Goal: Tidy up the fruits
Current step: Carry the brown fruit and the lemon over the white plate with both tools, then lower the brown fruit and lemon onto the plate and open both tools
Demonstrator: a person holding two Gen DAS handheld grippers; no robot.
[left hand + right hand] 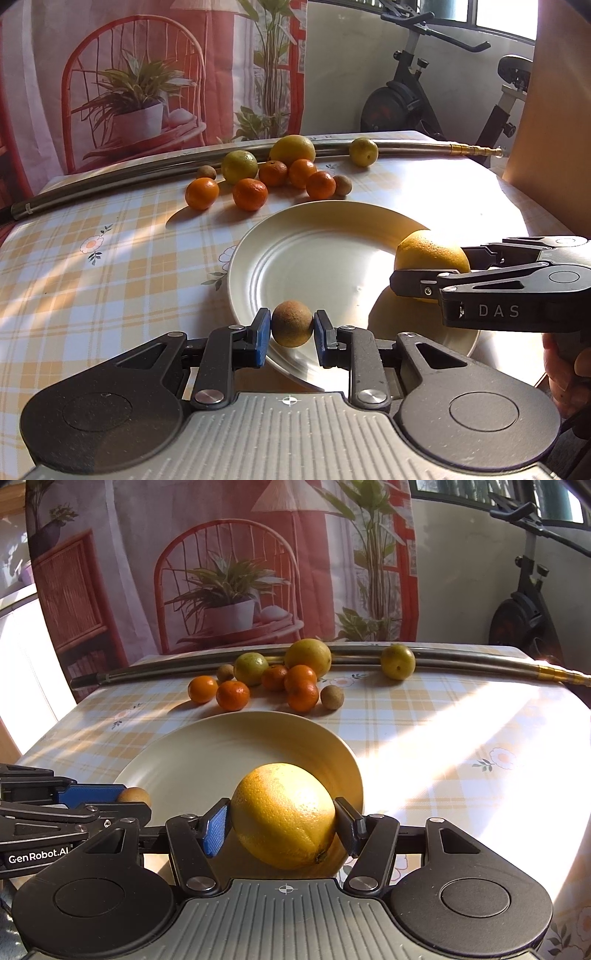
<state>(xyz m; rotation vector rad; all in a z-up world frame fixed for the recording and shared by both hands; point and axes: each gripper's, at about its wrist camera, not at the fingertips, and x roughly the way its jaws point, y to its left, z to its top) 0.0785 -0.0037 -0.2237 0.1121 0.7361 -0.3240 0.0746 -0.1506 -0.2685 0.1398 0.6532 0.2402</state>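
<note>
My left gripper (292,328) is closed on a small brown fruit (291,323), round, dull and rough-skinned, pinched between the blue pads (263,332) over the near rim of the cream plate (310,254). My right gripper (282,823) is clamped on a big yellow fruit (284,814), its peel pebbled and glossy in the sun, the stem end turned down toward me; it sits over the plate's edge at about 4 o'clock as the left camera sees the plate.

The rest of the fruit lies on the checked tablecloth (110,266) past the plate at 12 o'clock: five small orange ones (250,194) bunched together, two more brown ones (342,185), two greenish-yellow ones (239,167) and a larger yellow one (292,150) against a long metal tube (110,177) (the second green one sits apart, toward 1 o'clock).

On the side of the right gripper I can read "DAS"; on the left gripper's side, "GenRobot.AI".
</note>
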